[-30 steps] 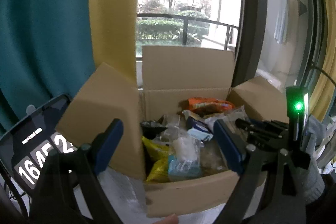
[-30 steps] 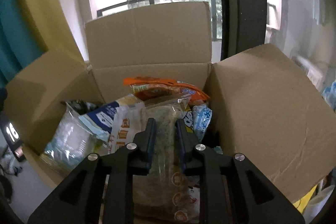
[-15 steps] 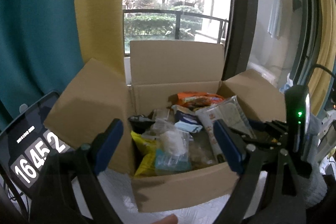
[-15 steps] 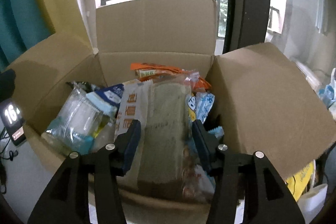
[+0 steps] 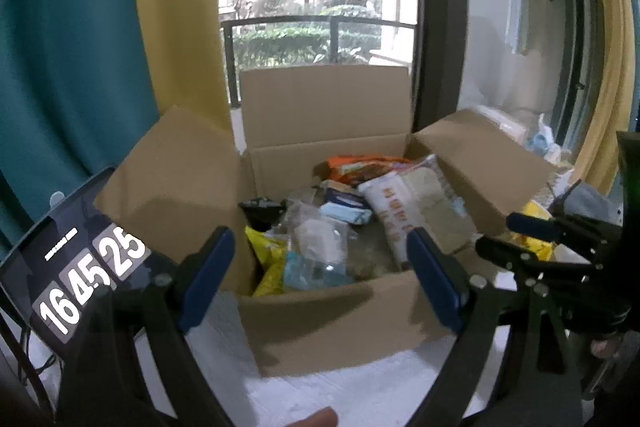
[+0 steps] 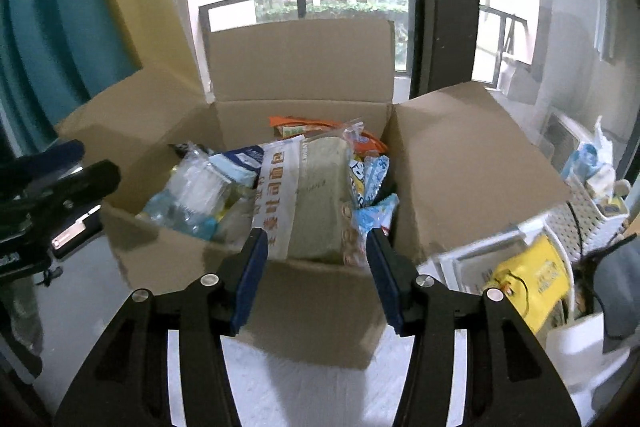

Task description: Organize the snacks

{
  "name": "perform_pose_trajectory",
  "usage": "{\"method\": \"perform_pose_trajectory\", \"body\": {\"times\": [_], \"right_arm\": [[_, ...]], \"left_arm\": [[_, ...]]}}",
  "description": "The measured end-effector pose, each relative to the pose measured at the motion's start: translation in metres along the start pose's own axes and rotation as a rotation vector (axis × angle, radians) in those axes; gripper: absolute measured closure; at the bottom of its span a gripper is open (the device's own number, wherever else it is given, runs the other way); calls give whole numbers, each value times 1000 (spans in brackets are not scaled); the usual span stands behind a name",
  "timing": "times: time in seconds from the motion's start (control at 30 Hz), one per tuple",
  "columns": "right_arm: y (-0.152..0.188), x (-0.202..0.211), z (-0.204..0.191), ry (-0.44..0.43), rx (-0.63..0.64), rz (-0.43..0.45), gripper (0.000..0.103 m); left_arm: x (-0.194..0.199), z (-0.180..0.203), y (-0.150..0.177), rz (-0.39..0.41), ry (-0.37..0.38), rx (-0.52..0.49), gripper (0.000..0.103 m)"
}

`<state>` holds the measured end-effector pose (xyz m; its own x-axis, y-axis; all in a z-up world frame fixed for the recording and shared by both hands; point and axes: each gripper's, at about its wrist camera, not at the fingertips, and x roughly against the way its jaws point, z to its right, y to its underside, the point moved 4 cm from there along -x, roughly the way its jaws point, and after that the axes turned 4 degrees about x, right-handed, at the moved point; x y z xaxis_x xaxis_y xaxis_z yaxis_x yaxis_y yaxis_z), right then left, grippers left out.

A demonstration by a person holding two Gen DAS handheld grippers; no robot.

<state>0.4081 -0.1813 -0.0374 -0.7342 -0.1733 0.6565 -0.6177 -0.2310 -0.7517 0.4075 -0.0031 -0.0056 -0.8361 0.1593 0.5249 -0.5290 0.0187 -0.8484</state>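
Just beyond the right gripper (image 6: 314, 251), whose empty jaws have just been opening halfway, the bagged bread loaf (image 6: 320, 195) lies in the cardboard box (image 6: 320, 291), likely light, soft, crinkly, best pinched gently across its middle; left gripper (image 5: 320, 267) gapes wide, empty.

A cardboard box (image 6: 320, 311) sits on the white surface (image 6: 304, 387).
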Motion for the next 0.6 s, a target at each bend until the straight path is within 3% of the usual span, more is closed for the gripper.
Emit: {"method": "perform_pose_trajectory", "body": {"times": [0.13, 0.23, 0.6], "right_arm": [[9, 21, -2, -2, 10, 13, 49], [12, 31, -2, -6, 14, 24, 49], [33, 91, -12, -12, 28, 81, 48]], "left_arm": [[20, 11, 8, 11, 17, -15, 14], [39, 16, 17, 17, 27, -6, 6], [104, 27, 52, 46, 35, 36, 5]]}}
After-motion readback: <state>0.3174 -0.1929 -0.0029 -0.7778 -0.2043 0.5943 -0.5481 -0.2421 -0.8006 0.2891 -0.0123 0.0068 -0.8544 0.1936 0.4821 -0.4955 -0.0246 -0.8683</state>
